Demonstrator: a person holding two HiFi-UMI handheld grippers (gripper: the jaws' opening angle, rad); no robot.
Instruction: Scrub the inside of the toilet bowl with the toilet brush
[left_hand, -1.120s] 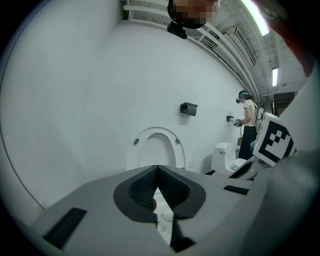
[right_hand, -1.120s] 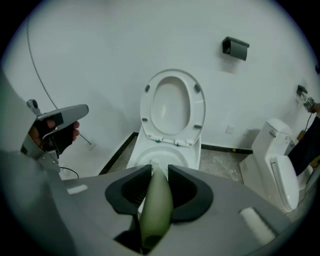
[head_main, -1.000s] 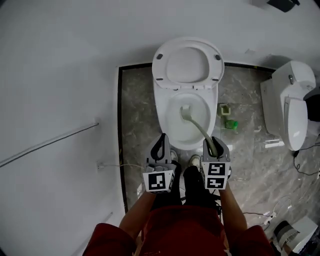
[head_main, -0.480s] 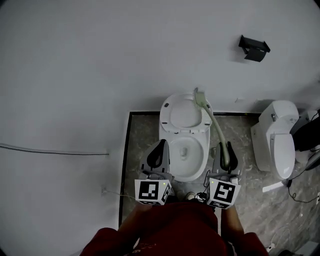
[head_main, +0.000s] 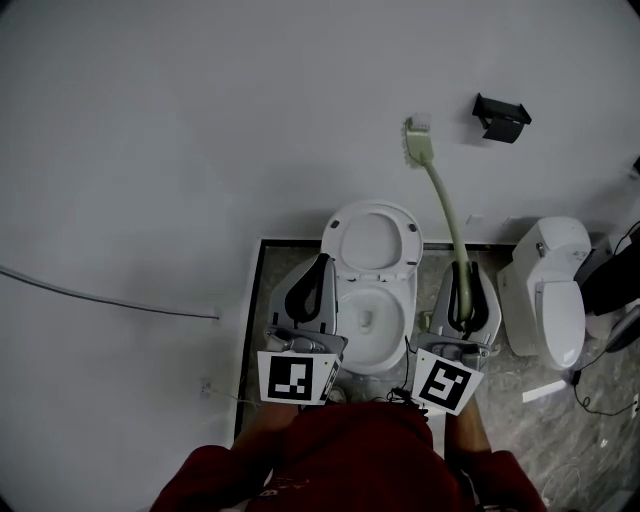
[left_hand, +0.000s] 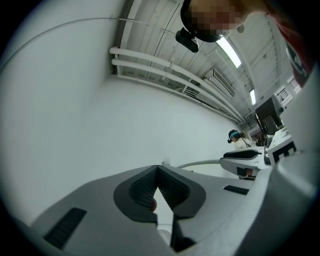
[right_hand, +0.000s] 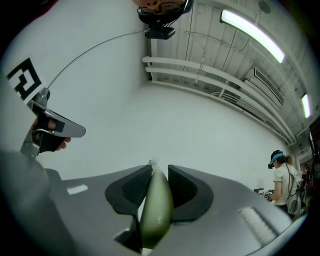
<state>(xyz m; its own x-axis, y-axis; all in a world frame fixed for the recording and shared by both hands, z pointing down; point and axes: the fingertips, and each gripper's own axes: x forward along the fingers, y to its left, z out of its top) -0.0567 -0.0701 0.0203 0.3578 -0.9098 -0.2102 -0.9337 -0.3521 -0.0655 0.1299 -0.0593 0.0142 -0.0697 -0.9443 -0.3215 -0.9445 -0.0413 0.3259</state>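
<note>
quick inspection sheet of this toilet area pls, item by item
surface: grey marbled floor, no spill seen
job's things: toilet with lid up, bowl with nothing in it; toilet brush held up high, head outside the bowl
clutter: small white piece on the floor by the second toilet
grippers: left gripper shut, empty; right gripper shut on the brush handle
cables: thin line along the left wall; dark cables on the floor at right
surroundings: black wall bracket; distant person
</note>
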